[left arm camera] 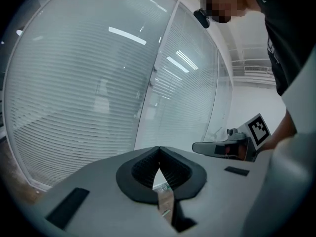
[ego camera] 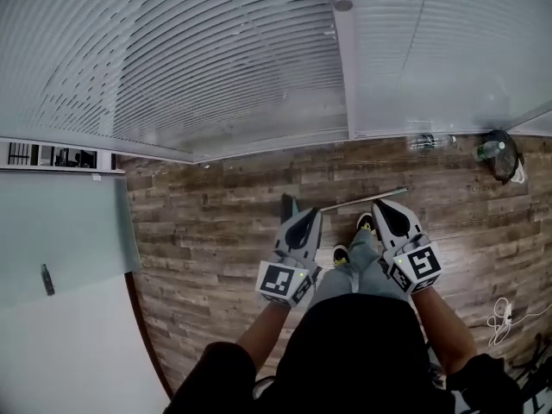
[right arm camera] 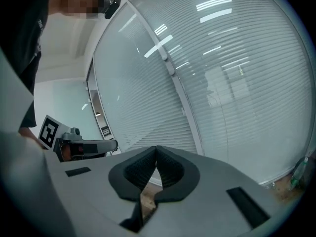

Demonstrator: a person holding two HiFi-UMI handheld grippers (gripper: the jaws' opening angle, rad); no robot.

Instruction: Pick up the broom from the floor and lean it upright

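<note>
1. Glass wall (ego camera: 216, 67), slatted blinds behind it, across 10 to 2 o'clock from the person; a pale upright frame post divides it at 12.
2. Wood-plank floor (ego camera: 207, 231), brown, running from the wall base to the feet.
3. Grey-green panel (ego camera: 60, 231) at 9 o'clock; a small dark pen-like item (ego camera: 47, 279) lies on it.
4. Person (ego camera: 354, 352), dark top, grey trousers, shoes (ego camera: 341, 254) with yellow trim, one gripper in each hand.
5. Left gripper (ego camera: 308, 216), grey shell, marker cube (ego camera: 285, 281) at its rear. Its own view shows the black ribbed pads (left arm camera: 145, 169) pressed tip to tip with nothing between them.
6. Right gripper (ego camera: 385, 207), same build, cube (ego camera: 419, 266) at its rear. Pads (right arm camera: 140, 171) likewise meet at the tips and carry nothing.
7. Broom (ego camera: 362, 198), flat on the floor at 12 o'clock, just beyond both gripper tips. The thin metal handle slants up toward 1 o'clock; the dark head sits at the 11 o'clock end, beside the left gripper's tip. Neither gripper has it between its jaws.
8. Floor fan (ego camera: 502, 155), dark, at 2 o'clock against the wall.
9. Green-marked bottle (ego camera: 487, 151), just beside the fan; contents cannot be told.
10. Clear bottle (ego camera: 429, 141), lying along the wall base at 1 o'clock; contents cannot be told.
11. White cable (ego camera: 504, 317), loosely coiled at 4 o'clock.
</note>
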